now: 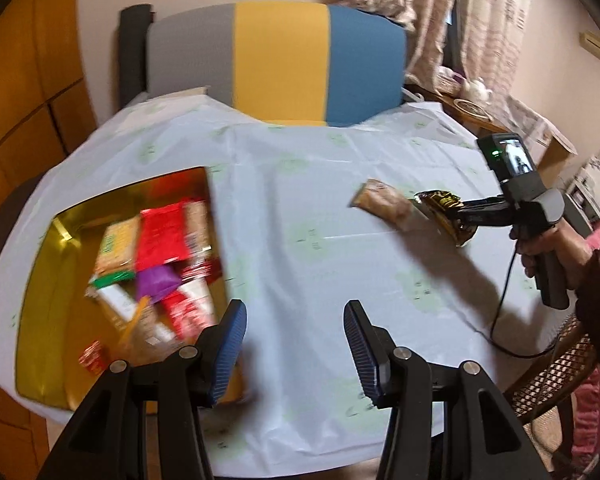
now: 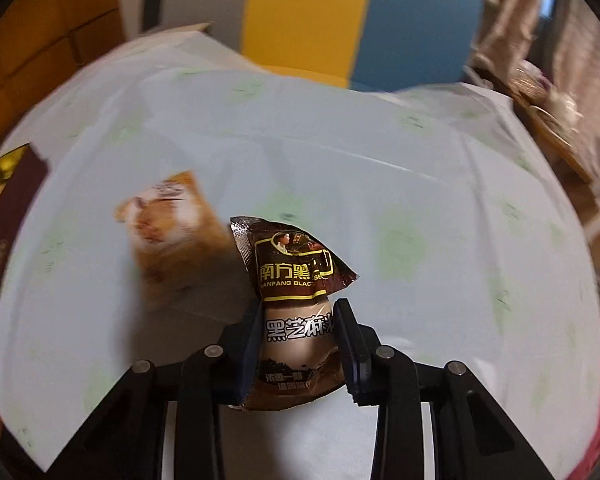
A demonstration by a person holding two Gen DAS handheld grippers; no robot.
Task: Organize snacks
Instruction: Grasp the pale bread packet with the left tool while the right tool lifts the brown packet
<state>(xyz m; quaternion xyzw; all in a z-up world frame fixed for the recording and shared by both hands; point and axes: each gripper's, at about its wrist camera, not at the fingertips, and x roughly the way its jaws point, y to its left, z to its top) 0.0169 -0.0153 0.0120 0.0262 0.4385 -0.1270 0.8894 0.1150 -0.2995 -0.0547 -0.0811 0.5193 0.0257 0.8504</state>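
The right gripper (image 2: 298, 336) is clamped on a brown black-sesame sachet (image 2: 296, 300), its two pads pressing the pale middle band from either side so the packet pinches in at the waist. The printed top flares out beyond the fingertips and the bottom end bulges back toward the handle. The likeliest trouble from here is a slip: the film looks glossy and the filling soft, so a quick swing toward the box could let the sachet twist or slide out, or sag and catch the box rim on the way in. A harder squeeze could burst a seam.

Just beside the sachet, to its left in the right wrist view, an orange snack packet (image 2: 172, 236) lies flat on the pale tablecloth (image 2: 380, 184), close enough that dragging the sachet low could push it.

The left gripper (image 1: 296, 340) holds nothing, its blue-padded jaws standing partly apart above the cloth. Immediately to its left sits the gold-lined box (image 1: 44, 320), already filled with red, purple and tan packets; the two hands could collide if both reach it together. The right gripper's cable (image 1: 504, 300) trails across the cloth and could snag.
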